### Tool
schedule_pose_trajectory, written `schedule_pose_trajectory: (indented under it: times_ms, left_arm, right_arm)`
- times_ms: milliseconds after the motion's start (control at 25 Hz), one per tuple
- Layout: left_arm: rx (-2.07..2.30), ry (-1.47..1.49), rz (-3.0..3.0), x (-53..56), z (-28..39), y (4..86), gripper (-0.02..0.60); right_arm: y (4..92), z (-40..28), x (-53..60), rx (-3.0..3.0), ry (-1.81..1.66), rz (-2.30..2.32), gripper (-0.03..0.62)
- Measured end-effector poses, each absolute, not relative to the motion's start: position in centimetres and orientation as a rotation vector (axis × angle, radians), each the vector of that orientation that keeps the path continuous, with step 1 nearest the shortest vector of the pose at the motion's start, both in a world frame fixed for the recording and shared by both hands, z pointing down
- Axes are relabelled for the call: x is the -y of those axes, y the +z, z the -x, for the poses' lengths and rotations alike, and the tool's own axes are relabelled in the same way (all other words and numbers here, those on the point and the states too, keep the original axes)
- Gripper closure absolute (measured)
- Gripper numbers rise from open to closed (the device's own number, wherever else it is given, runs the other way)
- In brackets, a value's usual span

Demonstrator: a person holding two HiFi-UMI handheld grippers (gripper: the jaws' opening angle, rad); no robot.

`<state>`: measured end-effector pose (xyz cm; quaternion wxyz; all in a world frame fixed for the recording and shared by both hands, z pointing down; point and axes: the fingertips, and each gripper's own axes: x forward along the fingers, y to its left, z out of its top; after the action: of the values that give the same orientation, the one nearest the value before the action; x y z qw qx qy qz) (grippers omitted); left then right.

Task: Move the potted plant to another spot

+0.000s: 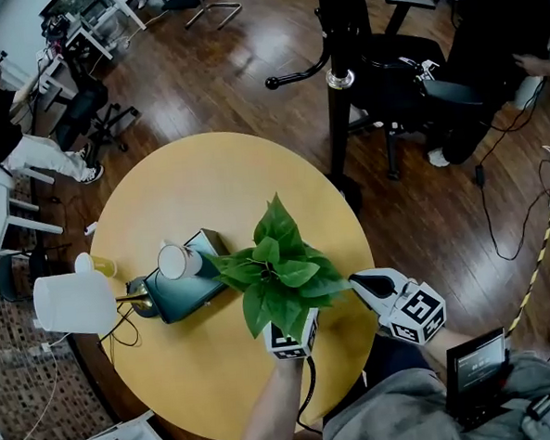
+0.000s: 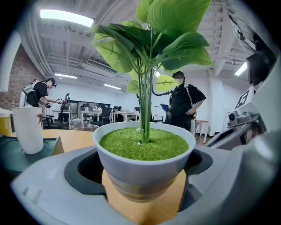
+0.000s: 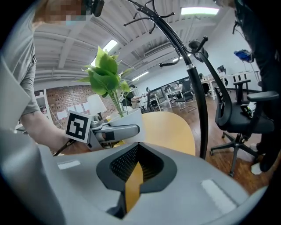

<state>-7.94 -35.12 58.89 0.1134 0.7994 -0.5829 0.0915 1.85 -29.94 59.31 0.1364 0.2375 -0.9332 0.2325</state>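
The potted plant point(image 1: 280, 270), with broad green leaves, is over the round yellow table point(image 1: 208, 181) near its front right. In the left gripper view its white pot point(image 2: 145, 165), topped with green moss, fills the space between the jaws. My left gripper point(image 2: 145, 193) is shut on the pot from both sides. From the head view the leaves hide the pot and the fingertips of the left gripper point(image 1: 283, 318). My right gripper point(image 1: 362, 283) hangs just right of the plant, shut, with nothing between its fingers. In the right gripper view, the right gripper point(image 3: 131, 178) looks at the plant point(image 3: 105, 70) from the side.
A dark teal box point(image 1: 188, 289) with a white cup point(image 1: 175, 260) on it lies left of the plant. A white lamp shade point(image 1: 74, 303) and a yellow cup point(image 1: 99, 265) stand at the table's left edge. A black stand point(image 1: 339, 80), office chairs and people surround the table.
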Motion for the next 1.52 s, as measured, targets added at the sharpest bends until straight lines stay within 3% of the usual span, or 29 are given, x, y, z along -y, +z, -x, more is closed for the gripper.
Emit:
schedule_pose_trajectory:
  times_ms: [800, 1520]
  left_arm:
    - [1.747, 0.234, -2.427, 25.9, 9.5, 48.1, 0.057]
    - [2.027, 0.264, -2.205, 20.3, 15.4, 47.7, 0.057]
  right_arm:
    - [46.0, 1.8, 26.3, 2.978, 0.402, -0.653, 0.594]
    - [45.1, 9.0, 22.9, 3.071, 0.371, -0.254, 0.594]
